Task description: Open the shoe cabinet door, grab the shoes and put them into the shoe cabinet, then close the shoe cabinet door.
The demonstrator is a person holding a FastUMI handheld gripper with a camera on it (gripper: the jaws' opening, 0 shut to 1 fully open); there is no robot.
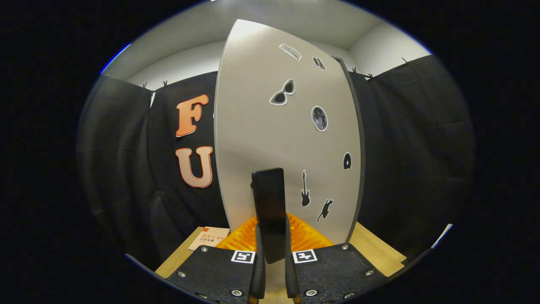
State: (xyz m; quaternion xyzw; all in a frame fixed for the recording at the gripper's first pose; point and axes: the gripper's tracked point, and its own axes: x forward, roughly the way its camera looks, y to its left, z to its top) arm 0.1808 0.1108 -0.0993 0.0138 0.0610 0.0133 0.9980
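Black cloth wall (405, 169), wooden tabletop (371, 247).

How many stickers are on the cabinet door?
7 on the cabinet door: two near the top, sunglasses, moon, disc, then guitar and cat beside the handle the gripper holds; more may be hidden.

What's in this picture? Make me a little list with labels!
door: grey cabinet door, upright, with stickers
handle: dark handle on the door, between the jaws
gripper: gripper, jaws closed on the handle
stickers: sunglasses, moon, guitar
table: wooden table under the door
card: small card on the table beside the door
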